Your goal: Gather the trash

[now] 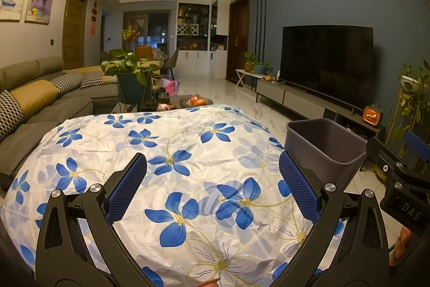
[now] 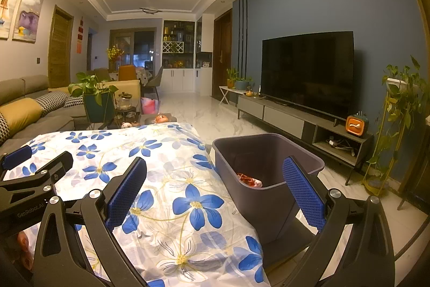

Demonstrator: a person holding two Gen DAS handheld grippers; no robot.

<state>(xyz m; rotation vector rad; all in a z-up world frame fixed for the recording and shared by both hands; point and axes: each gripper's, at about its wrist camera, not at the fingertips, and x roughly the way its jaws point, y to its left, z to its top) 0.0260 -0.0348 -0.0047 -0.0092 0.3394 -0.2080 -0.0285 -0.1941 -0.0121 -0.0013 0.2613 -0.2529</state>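
A grey-purple bin [image 2: 268, 195] stands on the floor against the right edge of the flower-cloth table [image 2: 166, 179]. Red-and-white crumpled trash [image 2: 248, 180] lies inside it. My right gripper [image 2: 215, 179] is open and empty, hovering over the table's right edge and the bin's near side. My left gripper [image 1: 212, 179] is open and empty above the middle of the cloth [image 1: 188, 152], with the bin [image 1: 325, 147] to its right. Each gripper also shows at the edge of the other's view. No loose trash shows on the cloth.
A grey sofa [image 1: 40, 104] runs along the left. Beyond the table sit a potted plant [image 1: 131, 77], jars and a fruit dish [image 1: 197, 101]. A TV [image 2: 309, 71] on a low cabinet [image 2: 301, 125] lines the right wall, with a plant stand [image 2: 389, 125] near it. Marble floor lies between.
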